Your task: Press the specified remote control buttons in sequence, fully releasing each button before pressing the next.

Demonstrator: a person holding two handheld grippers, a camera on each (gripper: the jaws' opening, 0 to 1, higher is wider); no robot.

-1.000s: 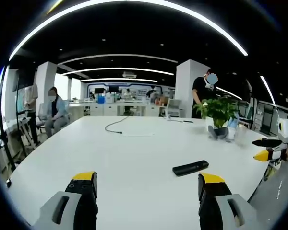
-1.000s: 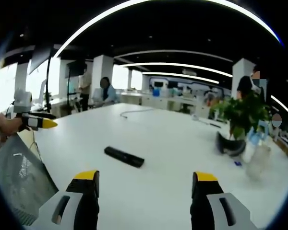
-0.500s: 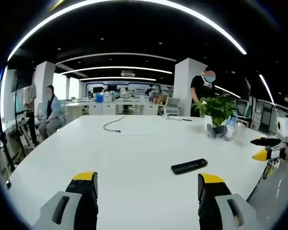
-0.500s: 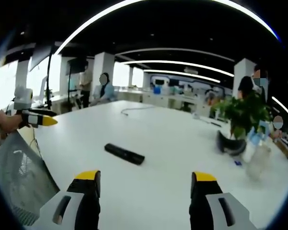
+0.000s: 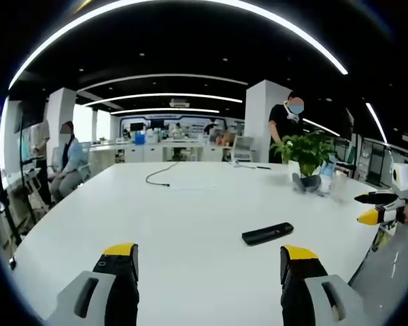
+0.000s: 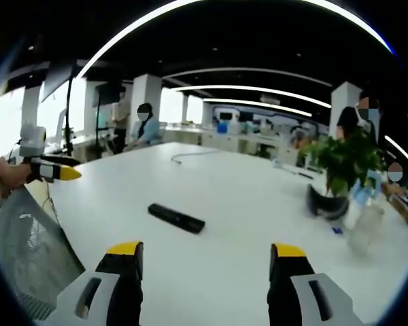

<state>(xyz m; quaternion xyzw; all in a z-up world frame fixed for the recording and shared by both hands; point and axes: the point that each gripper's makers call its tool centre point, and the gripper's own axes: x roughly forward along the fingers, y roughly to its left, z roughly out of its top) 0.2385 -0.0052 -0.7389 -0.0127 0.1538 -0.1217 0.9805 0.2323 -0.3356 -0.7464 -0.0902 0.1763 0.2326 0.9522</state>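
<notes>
A black remote control (image 5: 267, 233) lies flat on the large white table (image 5: 190, 210), ahead and right of my left gripper (image 5: 209, 261), whose yellow-tipped jaws stand wide apart with nothing between them. In the right gripper view the same remote control (image 6: 176, 219) lies ahead and left of centre on the white table (image 6: 258, 204). My right gripper (image 6: 205, 257) is open and empty. The right gripper (image 5: 375, 208) also shows at the right edge of the left gripper view, held off the table. The left gripper (image 6: 49, 168) appears at the left edge of the right gripper view.
A potted green plant (image 5: 308, 159) stands at the table's far right beside a clear bottle (image 6: 365, 219). A dark cable (image 5: 160, 176) lies at the far end. A mesh chair back (image 6: 27, 251) is near the table edge. People stand and sit in the background office.
The left gripper view has shifted slightly, so the remote and plant sit a little further left. Both grippers stay open, and the remote has not moved on the table.
</notes>
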